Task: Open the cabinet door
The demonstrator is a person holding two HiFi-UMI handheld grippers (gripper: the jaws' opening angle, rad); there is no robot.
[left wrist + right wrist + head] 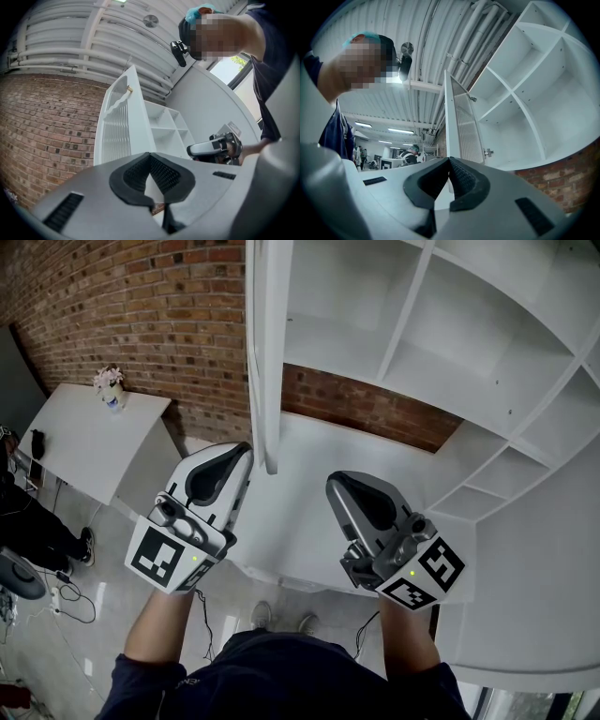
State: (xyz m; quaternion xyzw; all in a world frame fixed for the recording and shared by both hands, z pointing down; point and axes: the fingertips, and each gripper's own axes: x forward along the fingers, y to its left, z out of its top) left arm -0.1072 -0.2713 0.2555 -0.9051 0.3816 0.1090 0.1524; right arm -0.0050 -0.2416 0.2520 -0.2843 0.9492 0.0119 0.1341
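Note:
The white cabinet door stands swung out, edge-on between my two grippers, and the bare white shelves show behind it. My left gripper is shut and holds nothing, just left of the door's lower edge. My right gripper is shut and holds nothing too, just right of the door. In the left gripper view the closed jaws point at the door's slatted face, with the shelves and the right gripper beyond. The right gripper view has the closed jaws under the door and a hinge.
A red brick wall runs behind the cabinet. A white table with a small flower vase stands at the left, and a person and cables are on the floor beside it. A white counter lies below the shelves.

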